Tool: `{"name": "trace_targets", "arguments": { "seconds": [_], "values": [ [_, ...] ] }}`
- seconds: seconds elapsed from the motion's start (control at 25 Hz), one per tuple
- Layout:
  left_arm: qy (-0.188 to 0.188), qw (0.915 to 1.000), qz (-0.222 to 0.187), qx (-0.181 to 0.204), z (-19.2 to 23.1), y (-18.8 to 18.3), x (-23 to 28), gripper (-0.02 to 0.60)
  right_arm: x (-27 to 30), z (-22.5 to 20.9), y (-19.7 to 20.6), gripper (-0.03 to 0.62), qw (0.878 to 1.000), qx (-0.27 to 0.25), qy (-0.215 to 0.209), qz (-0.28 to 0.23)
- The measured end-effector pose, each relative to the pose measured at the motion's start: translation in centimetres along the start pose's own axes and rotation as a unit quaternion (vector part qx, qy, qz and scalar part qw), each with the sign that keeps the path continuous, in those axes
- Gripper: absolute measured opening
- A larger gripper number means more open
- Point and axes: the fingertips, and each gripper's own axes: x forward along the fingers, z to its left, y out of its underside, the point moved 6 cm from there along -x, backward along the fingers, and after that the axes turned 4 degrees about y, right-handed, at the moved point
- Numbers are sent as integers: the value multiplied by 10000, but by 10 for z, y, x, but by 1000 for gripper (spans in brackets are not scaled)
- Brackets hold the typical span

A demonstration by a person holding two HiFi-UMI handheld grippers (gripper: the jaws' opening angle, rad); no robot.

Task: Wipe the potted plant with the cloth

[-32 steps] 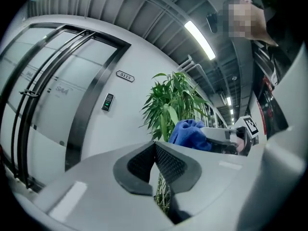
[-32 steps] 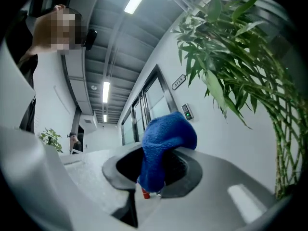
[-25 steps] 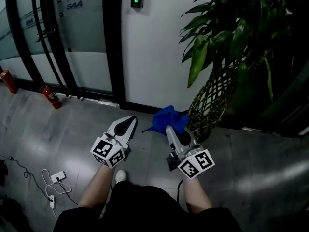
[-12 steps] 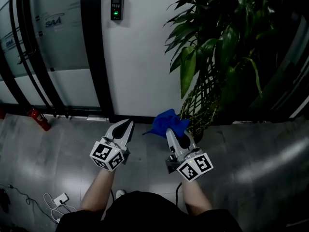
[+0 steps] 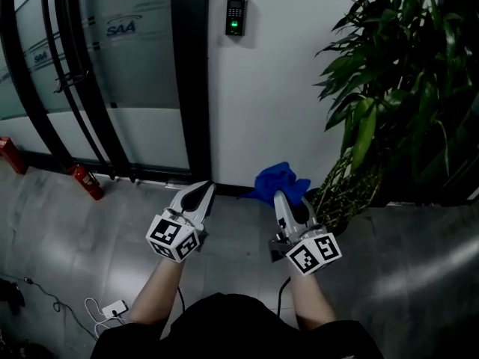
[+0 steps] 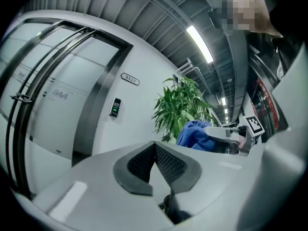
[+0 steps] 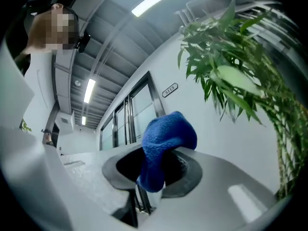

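A tall potted plant [image 5: 389, 96] with long green leaves and a woven stem stands at the right against the white wall; it also fills the right of the right gripper view, plant [image 7: 236, 81]. My right gripper [image 5: 287, 197] is shut on a blue cloth [image 5: 278, 183], which bunches out past its tips, cloth [image 7: 163, 143], just left of the plant's base. My left gripper [image 5: 202, 191] is held beside it, jaws closed together with nothing between them. In the left gripper view the plant [image 6: 182, 107] and the cloth [image 6: 192, 133] appear ahead to the right.
A white wall with a keypad reader [image 5: 236, 15] faces me. Glass doors with black frames [image 5: 90, 73] run along the left, with a red fire extinguisher [image 5: 86, 182] at their foot. A power strip and cable [image 5: 112, 310] lie on the grey floor at lower left.
The view has swung left, so the plant now sits farther right in frame. Both grippers keep their pose, the right one still holding the cloth.
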Motion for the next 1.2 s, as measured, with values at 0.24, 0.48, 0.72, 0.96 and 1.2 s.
{"name": "trace_targets", "arguments": {
  "seconds": [0.24,0.48,0.72,0.96,1.2],
  "values": [
    [-532,9984,214,-8,77,12,-45,6,68,49,60,86,9988,64,-338,352],
    [-352,9994,68,-18,126,15,-42,6,117,49,86,86,9983,35,-339,466],
    [-378,9993,77,-25,182,24,-8,6,171,22,105,86,9989,86,-230,393],
    [-180,9994,57,286,230,23,79,6,236,-47,98,86,9996,68,-127,232],
    [394,9980,-345,362,254,10,168,6,269,-98,69,86,9986,-293,293,-341]
  ]
}}
